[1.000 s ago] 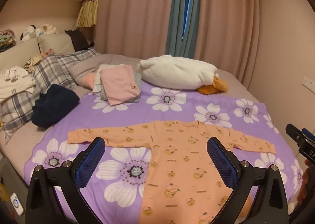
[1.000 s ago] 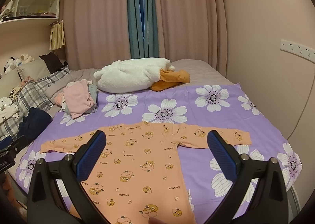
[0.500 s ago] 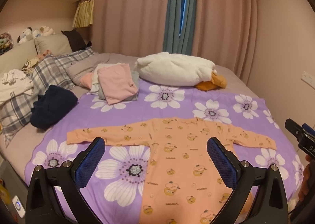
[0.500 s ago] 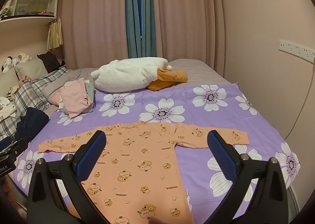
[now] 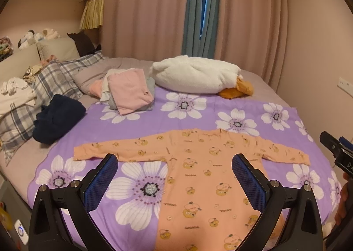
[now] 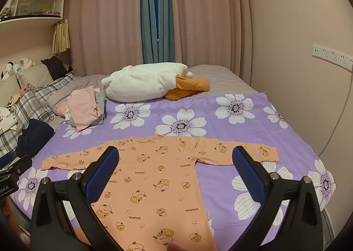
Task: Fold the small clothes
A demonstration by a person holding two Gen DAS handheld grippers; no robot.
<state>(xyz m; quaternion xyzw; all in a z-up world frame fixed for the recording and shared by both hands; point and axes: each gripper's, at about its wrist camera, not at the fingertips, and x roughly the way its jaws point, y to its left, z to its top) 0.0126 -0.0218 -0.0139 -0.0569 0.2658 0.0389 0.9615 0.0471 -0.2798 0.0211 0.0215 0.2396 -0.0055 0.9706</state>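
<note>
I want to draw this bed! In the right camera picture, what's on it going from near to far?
Orange baby suit → purple flower blanket → white duck pillow → curtains.

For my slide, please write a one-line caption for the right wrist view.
Open right gripper hovers above an orange baby romper spread flat, sleeves out, on a purple flowered sheet.

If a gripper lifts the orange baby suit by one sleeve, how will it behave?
The baby suit looks thin and lies flat on the purple sheet, so it will probably hang limp. It seems light. The sheet beneath may wrinkle if dragged.
</note>
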